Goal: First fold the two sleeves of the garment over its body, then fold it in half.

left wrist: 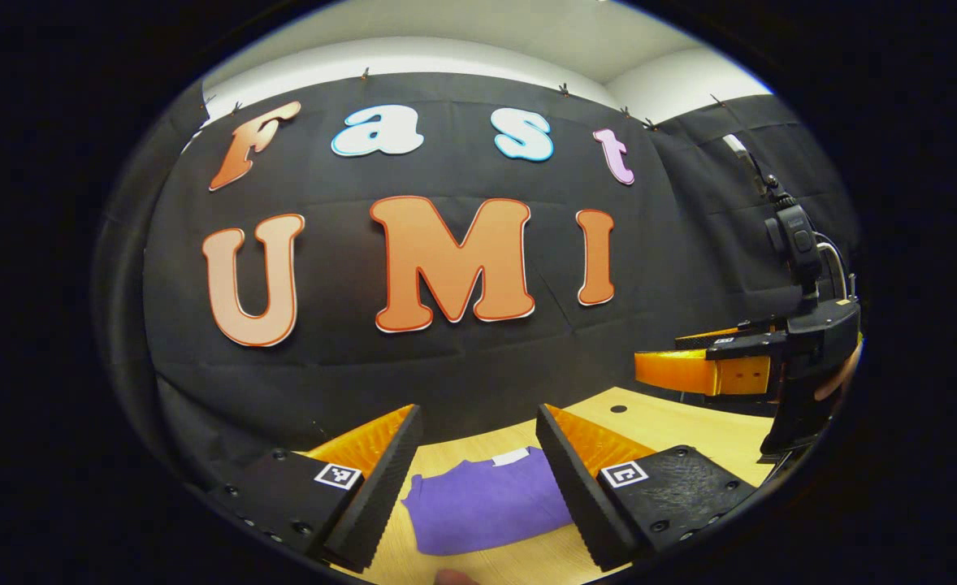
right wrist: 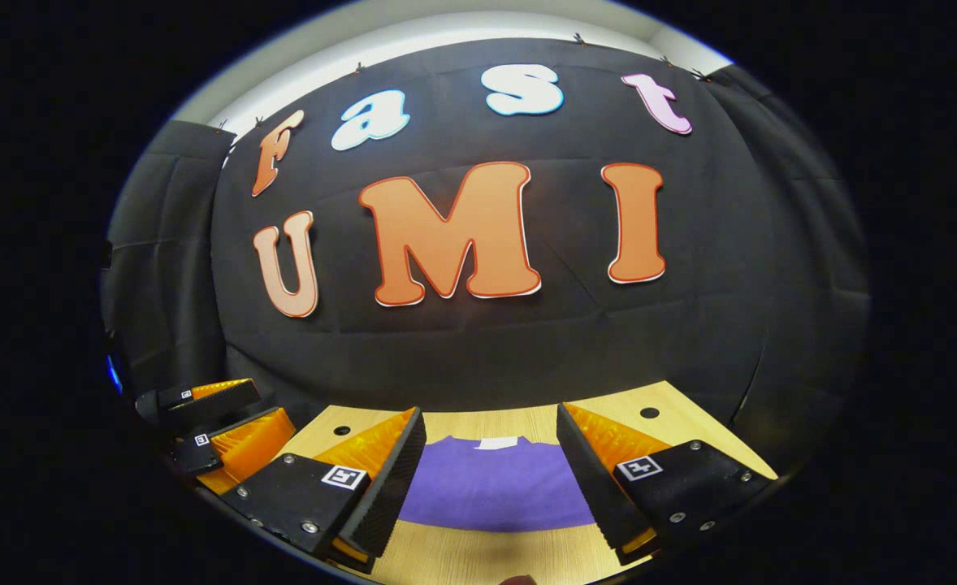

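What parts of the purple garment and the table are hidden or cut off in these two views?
- Left gripper view: the garment's side edges sit behind the left tongs' fingers.
- Right gripper view: the garment's sides are hidden by the right tongs' fingers.
- Both views: the white neck tag is too small to read.

Left gripper [left wrist: 478,479]: jaws spread wide, nothing between the fingers, held up off the surface and aimed level, forward. Right gripper [right wrist: 491,479]: same, jaws wide apart, no contact, raised and level. In the left gripper view the right gripper [left wrist: 673,370] sits off to the right at about the same height, fingers pointing left, a hand [left wrist: 840,374] wrapped on its grip. In the right gripper view the left gripper [right wrist: 218,422] shows at lower left, fingers parted.
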